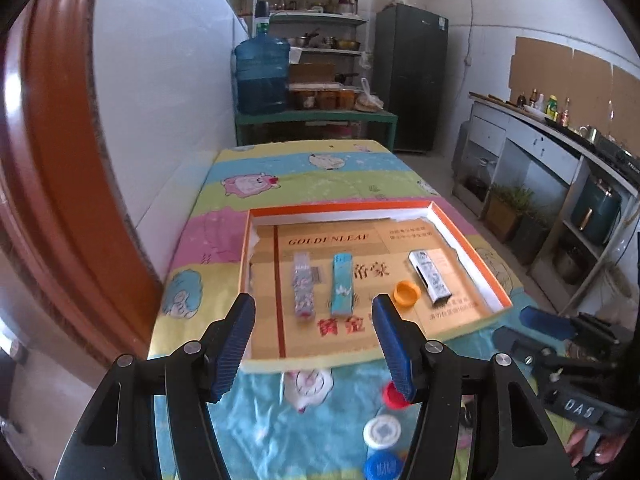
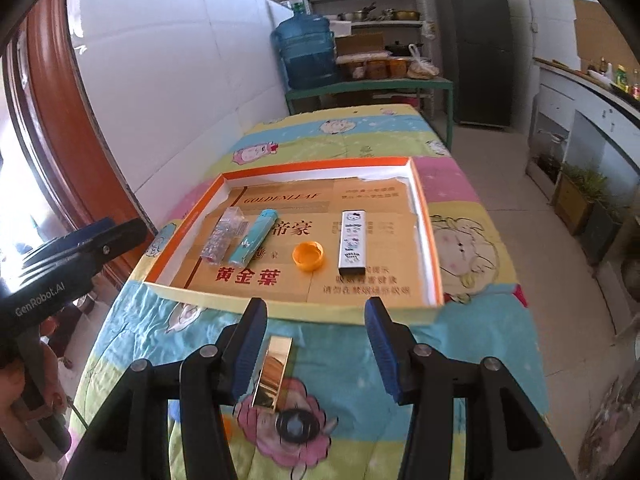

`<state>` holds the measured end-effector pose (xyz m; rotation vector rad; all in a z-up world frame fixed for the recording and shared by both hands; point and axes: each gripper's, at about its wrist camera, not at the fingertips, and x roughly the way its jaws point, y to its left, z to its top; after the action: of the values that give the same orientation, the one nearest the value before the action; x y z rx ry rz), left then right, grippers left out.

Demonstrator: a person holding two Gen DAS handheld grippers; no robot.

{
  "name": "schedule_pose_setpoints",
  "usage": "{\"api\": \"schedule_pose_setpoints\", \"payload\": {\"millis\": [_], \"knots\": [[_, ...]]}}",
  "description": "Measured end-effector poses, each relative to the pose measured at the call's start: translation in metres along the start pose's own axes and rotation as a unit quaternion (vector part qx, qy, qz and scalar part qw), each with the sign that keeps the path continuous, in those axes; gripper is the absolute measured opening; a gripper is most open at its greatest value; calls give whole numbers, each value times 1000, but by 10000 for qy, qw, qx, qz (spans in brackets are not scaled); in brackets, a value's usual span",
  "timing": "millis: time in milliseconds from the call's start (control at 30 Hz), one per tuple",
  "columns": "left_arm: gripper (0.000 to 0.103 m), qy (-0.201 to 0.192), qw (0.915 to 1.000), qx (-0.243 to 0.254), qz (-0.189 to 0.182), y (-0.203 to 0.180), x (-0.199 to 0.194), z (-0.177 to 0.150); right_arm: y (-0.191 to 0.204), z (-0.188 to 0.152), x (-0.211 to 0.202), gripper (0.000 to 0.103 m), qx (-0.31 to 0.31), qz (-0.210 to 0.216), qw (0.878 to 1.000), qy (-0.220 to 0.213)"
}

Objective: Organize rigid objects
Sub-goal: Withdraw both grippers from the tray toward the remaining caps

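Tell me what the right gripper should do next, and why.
Probably lower the right gripper, open and empty, onto the shiny gold rectangular bar lying on the cartoon-print cloth just below it. Three lighters and an orange cap already sit in the shallow orange-rimmed cardboard tray; the bar is still outside.

The tray [image 2: 424, 216] has low walls to lift over. Inside it, the far part looks bare. The orange cap [image 2: 308, 256] sits between the blue lighter [image 2: 252, 240] and the white lighter [image 2: 353, 241].
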<state>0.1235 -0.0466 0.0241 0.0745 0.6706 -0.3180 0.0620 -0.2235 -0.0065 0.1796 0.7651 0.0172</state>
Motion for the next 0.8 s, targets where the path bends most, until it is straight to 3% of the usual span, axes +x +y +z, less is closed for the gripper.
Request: {"api": "schedule_pose_setpoints", "payload": {"millis": [367,567,800], "knots": [[63,-3,9996,-275,81,15,-42,-36,6,-34,-39,51,103,-259,9995,-116],[63,-192,9987,-457,-133,24,-62,-49,11,-51,-43,51,60,-308,9995,-33],[63,-260,9980,-567,-112,34,-79,-63,10,-66,-42,51,77,-376,9991,161]]}}
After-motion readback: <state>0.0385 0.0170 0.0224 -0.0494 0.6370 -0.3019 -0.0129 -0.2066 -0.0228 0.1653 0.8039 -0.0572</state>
